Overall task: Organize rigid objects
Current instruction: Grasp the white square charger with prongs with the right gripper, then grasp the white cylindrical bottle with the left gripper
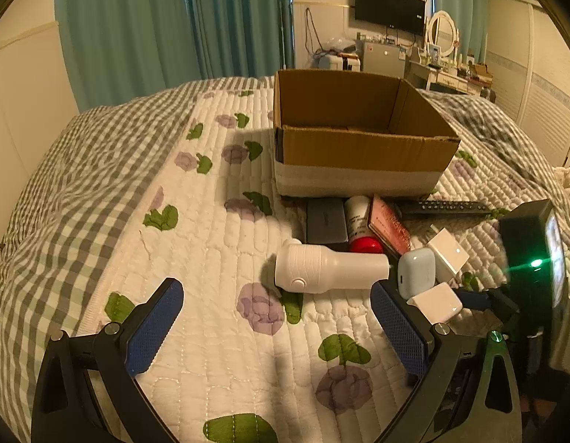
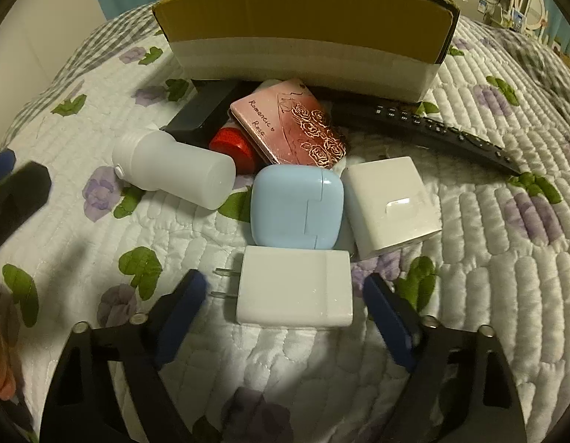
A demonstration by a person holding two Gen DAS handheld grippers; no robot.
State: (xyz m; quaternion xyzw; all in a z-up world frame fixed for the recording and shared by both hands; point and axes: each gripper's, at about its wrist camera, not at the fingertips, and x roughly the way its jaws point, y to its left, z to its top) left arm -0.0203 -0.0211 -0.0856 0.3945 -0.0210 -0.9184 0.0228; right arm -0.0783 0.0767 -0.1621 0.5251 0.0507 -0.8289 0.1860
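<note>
An open cardboard box [image 1: 359, 140] stands on the quilted bed; it also shows in the right wrist view [image 2: 307, 11]. In front of it lie a white bottle [image 1: 329, 269] [image 2: 174, 170], a light blue case [image 2: 296, 206] [image 1: 416, 271], a white plug charger [image 2: 294, 289] [image 1: 436, 301], a white cube adapter [image 2: 390, 203], a pink rose-printed case [image 2: 288, 125], a red-capped bottle [image 2: 231, 147] and a black remote [image 2: 440, 133]. My right gripper [image 2: 285, 295] is open, its fingers on either side of the plug charger. My left gripper [image 1: 274, 313] is open and empty, just short of the white bottle.
A dark flat case [image 1: 325, 219] lies against the box front. The grey checked blanket [image 1: 82, 184] covers the bed's left side. Teal curtains, a wall TV [image 1: 390, 7] and a cluttered dresser stand behind the bed.
</note>
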